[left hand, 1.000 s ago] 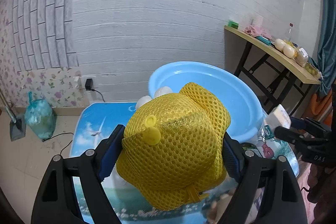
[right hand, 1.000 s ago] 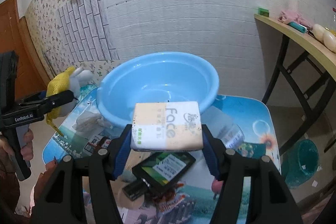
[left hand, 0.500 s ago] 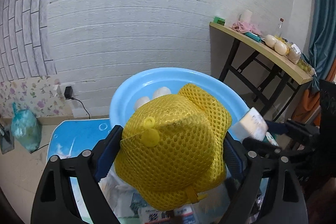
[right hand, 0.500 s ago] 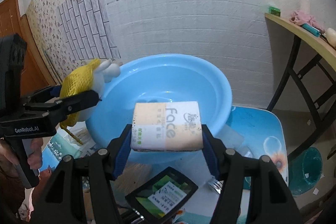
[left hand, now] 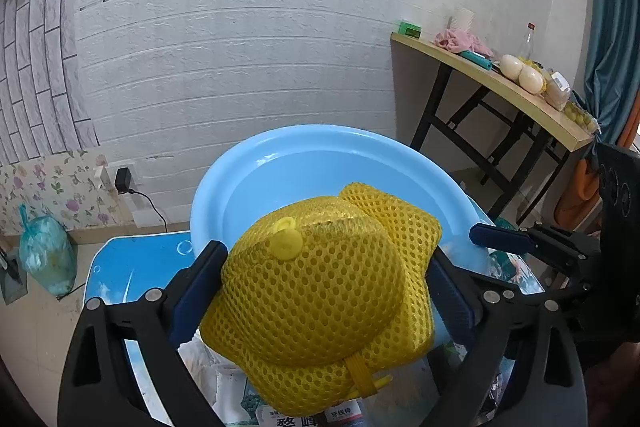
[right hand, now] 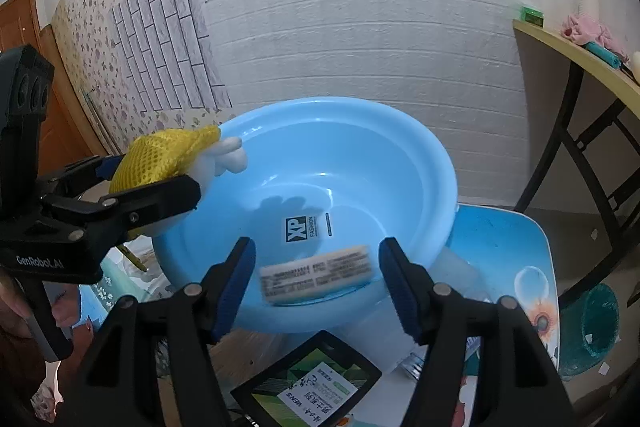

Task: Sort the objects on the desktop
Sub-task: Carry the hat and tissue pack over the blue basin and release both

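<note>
Both grippers' jaws are opening. Left gripper (left hand: 324,291) stands wide around the yellow mesh toy (left hand: 320,307) at the blue basin's (right hand: 400,163) rim; whether its pads still press the mesh is hard to tell. Right gripper (right hand: 316,283) is parted, the tissue pack (right hand: 316,273) blurred between, untouched, over the basin

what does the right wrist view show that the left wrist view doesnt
Only the right wrist view shows the tissue pack, blurred and loose between the right tool's opening jaws over the basin, the XP label on the basin floor, and a black box below.

Only the left wrist view shows the floor bag and wall plug.

Both show the blue basin, the yellow mesh toy between the left tool's opening jaws, and the side table.
</note>
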`<state>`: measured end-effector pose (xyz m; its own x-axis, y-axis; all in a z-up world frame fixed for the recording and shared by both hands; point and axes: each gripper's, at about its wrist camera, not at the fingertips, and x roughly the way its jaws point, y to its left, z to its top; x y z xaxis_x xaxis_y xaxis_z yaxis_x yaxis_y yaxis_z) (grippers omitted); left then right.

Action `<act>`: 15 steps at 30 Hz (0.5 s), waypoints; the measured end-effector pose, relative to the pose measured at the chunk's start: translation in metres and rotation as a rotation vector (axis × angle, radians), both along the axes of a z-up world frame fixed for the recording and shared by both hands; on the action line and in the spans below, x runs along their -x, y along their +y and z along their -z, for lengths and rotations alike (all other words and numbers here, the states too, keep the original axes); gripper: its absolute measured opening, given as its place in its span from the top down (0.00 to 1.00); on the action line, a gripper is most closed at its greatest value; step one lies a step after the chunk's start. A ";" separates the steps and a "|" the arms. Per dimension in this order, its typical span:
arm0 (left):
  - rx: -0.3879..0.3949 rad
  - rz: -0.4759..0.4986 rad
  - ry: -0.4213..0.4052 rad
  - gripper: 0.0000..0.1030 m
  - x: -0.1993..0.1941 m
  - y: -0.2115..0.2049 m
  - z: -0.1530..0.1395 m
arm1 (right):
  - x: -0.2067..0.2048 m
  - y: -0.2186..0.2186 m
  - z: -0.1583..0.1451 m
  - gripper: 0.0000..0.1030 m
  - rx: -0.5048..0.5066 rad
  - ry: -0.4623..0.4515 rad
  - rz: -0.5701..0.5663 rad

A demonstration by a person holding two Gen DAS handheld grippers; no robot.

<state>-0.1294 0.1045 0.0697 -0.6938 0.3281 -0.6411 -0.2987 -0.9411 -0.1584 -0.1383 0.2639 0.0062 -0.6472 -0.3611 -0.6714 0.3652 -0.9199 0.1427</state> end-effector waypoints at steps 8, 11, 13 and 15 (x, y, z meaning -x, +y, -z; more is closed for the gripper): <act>-0.007 0.046 0.034 0.01 -0.008 0.012 -0.009 | -0.008 0.004 -0.003 0.38 0.004 0.004 0.008; -0.007 0.074 0.059 0.01 -0.011 0.021 -0.016 | -0.013 0.009 -0.005 0.38 0.009 0.008 0.019; 0.000 0.084 0.069 0.01 -0.011 0.026 -0.018 | -0.014 0.012 -0.007 0.38 0.010 0.012 0.026; 0.002 0.088 0.070 0.01 -0.012 0.031 -0.019 | -0.016 0.016 -0.009 0.38 0.009 0.017 0.034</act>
<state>-0.1172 0.1352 0.0890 -0.7053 0.3888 -0.5927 -0.3907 -0.9109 -0.1326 -0.1224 0.2794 0.0152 -0.6706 -0.3448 -0.6569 0.3366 -0.9304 0.1448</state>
